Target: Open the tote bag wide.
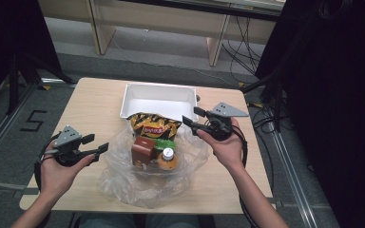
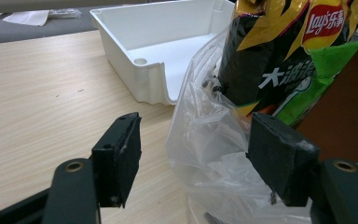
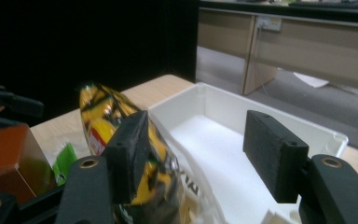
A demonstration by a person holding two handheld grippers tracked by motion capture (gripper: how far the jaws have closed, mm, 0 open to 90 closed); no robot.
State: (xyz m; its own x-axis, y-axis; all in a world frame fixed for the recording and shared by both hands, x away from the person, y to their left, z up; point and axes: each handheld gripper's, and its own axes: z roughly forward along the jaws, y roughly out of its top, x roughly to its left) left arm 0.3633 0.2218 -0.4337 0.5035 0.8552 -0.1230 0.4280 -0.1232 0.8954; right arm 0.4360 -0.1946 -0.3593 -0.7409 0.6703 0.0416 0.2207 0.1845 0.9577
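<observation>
lying crumpled, clear plastic bag (image 1: pixel 147 178) holds snacks (image 1: pixel 153 142).

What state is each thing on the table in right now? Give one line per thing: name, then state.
Tray: empty, upright.
Plastic bag: open, holding snacks.
Chip bag: sealed, leaning on the tray.
Brown carton: closed, standing in the bag.
Bottle: capped, in the bag.
Left gripper: open, holding nothing.
Right gripper: open, holding nothing.
</observation>
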